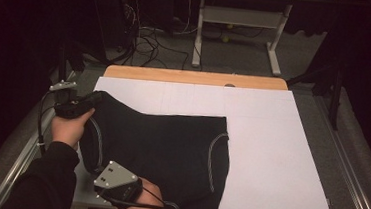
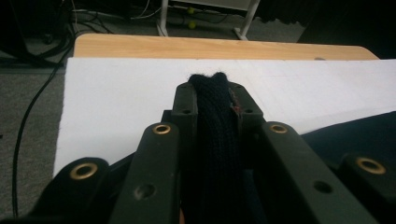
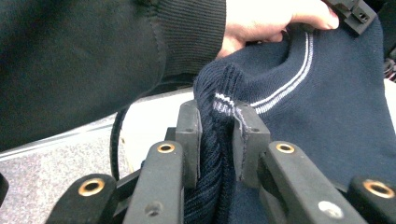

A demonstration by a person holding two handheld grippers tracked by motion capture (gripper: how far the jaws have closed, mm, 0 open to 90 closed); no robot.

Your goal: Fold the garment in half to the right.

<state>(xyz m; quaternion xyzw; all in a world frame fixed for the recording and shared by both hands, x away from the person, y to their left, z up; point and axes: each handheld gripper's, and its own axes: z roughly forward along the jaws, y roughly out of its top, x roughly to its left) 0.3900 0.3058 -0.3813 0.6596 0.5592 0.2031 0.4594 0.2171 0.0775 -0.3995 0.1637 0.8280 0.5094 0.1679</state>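
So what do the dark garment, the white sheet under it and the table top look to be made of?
Garment: knitted navy yarn, probably wool or acrylic; ribbed stitches and pale stripes show at the edge that the right gripper pinches. White sheet: matt, flat, likely paper or thin foam board; faint grid lines cross it. Table top: light wood or wood-look laminate, with visible grain.

The high view looks forward and down from above the person's side, taking in the whole tabletop [image 1: 279, 157] and the floor beyond. The left gripper view rides low on the left claw [image 2: 212, 93], facing along its jaws across the white sheet [image 2: 116, 102] to the far edge. The right gripper view sits very close, facing the dark garment [image 3: 336, 102] and the person's left hand [image 3: 271, 21]. All three share that garment.
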